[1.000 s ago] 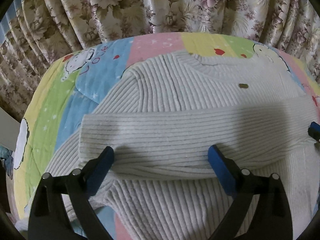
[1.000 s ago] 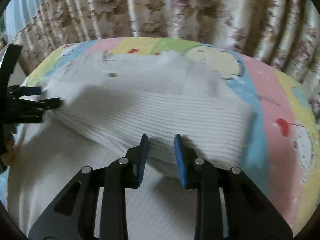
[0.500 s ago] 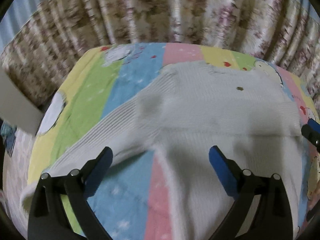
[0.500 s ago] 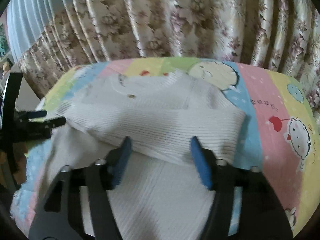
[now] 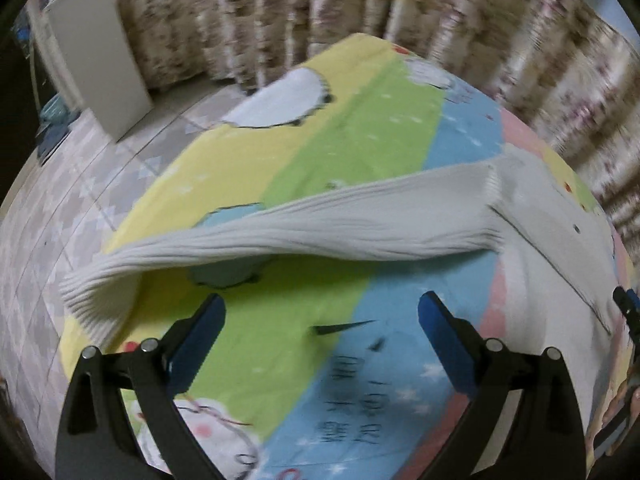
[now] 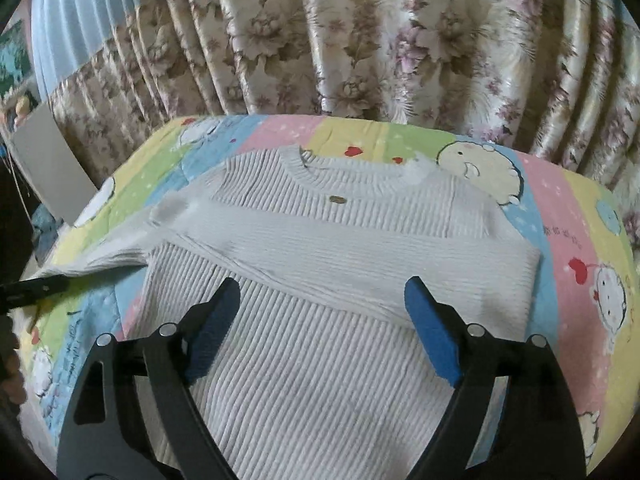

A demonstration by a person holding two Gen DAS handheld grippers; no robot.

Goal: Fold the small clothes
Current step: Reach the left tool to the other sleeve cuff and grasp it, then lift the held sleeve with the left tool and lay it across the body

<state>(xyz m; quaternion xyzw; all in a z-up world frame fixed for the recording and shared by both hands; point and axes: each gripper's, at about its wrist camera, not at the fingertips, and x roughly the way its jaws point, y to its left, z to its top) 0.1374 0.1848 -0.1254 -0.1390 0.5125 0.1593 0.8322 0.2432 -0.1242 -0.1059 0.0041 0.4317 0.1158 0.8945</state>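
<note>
2 hand-held grippers, both gaping and empty: my right hand-held gripper (image 6: 320, 320), jaws just opened, hangs over the sweater (image 6: 320, 360) on the bed (image 6: 560, 216); my left hand-held gripper (image 5: 320, 340) should pinch the outstretched sleeve (image 5: 280, 232) near its cuff.

Home bedroom, by the look: bed w/ striped cartoon-print quilt (image 6: 568, 216), pleated floral curtains (image 6: 360, 40) right behind its far edge, patterned tile floor (image 5: 60, 200) beside it, white board (image 5: 96, 52) leaning nr curtains. Knit sweater (image 6: 320, 280) spread on quilt.
</note>
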